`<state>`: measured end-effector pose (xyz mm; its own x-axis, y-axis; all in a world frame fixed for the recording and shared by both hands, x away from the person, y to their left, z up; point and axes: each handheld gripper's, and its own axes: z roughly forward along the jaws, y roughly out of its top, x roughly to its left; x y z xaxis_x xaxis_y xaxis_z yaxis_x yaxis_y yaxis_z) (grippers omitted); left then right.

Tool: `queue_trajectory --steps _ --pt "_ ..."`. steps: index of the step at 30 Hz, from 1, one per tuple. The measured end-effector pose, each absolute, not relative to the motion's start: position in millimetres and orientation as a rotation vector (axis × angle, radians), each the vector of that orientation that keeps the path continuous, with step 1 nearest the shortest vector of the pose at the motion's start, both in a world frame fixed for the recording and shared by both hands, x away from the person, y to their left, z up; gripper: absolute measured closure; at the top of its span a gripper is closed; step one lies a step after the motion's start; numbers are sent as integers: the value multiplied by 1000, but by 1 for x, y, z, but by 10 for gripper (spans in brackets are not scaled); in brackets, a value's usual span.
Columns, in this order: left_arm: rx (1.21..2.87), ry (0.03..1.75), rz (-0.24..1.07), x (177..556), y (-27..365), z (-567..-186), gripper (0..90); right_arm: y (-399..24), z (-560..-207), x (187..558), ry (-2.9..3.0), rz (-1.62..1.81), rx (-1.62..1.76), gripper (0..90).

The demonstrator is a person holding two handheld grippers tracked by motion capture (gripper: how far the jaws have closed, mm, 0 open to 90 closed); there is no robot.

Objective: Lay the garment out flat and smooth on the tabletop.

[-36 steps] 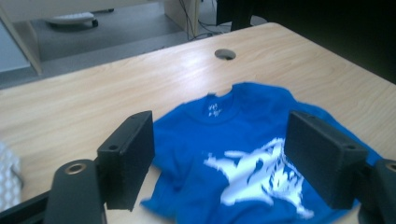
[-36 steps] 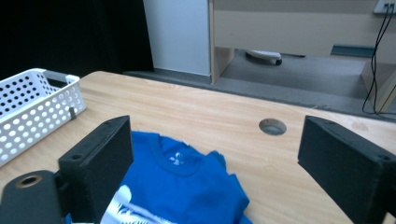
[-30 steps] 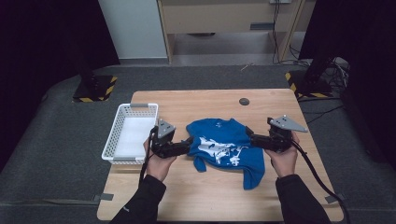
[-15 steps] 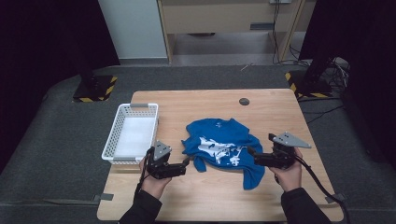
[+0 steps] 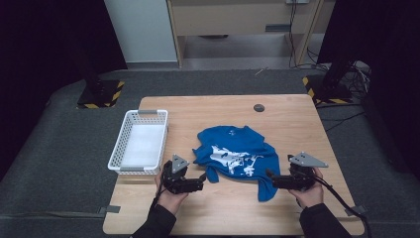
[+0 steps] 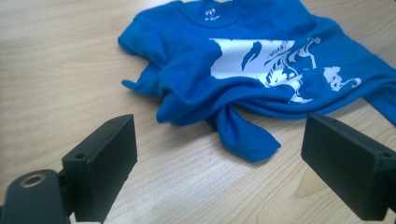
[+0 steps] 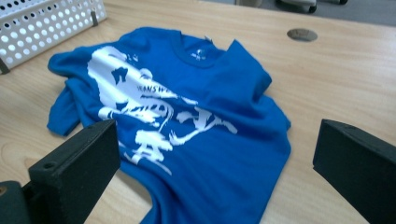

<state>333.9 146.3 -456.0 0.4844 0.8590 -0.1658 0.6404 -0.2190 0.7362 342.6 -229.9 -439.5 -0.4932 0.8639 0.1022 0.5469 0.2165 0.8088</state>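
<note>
A blue T-shirt (image 5: 235,153) with a white print lies crumpled on the wooden table (image 5: 297,124), collar toward the far side. My left gripper (image 5: 200,179) rests low at the shirt's near-left, pointing right at a twisted sleeve tip (image 6: 243,135). Its jaws have just been opening, and they stand wide with nothing pressed between them (image 6: 233,172). My right gripper (image 5: 270,176) sits at the shirt's near-right corner and points left. Its jaws have also just been opening. The shirt's hem (image 7: 219,186) lies loose between the spread jaws, untouched by the pads.
A white perforated basket (image 5: 118,148) stands at the table's left, close behind my left hand. A round dark grommet (image 5: 258,107) sits in the tabletop at the far middle. Bare wood runs along the near edge and the right side. Beyond the table are dark floor and cables.
Both hands have drawn back from the shirt's sides toward the near edge and sunk lower. The shirt now lies loose on the table.
</note>
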Motion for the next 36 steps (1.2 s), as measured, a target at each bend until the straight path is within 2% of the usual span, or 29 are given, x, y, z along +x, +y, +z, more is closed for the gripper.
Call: queue_trajectory --steps 17,24,36 --pt "1963 1293 338 343 129 -477 73 -223 -460 336 2235 1062 1296 10" --pt "1977 1306 389 346 127 -485 73 -218 -469 339 2280 1001 1301 12" --pt "1971 1342 377 355 121 -497 80 -213 -482 340 2348 897 1295 6"
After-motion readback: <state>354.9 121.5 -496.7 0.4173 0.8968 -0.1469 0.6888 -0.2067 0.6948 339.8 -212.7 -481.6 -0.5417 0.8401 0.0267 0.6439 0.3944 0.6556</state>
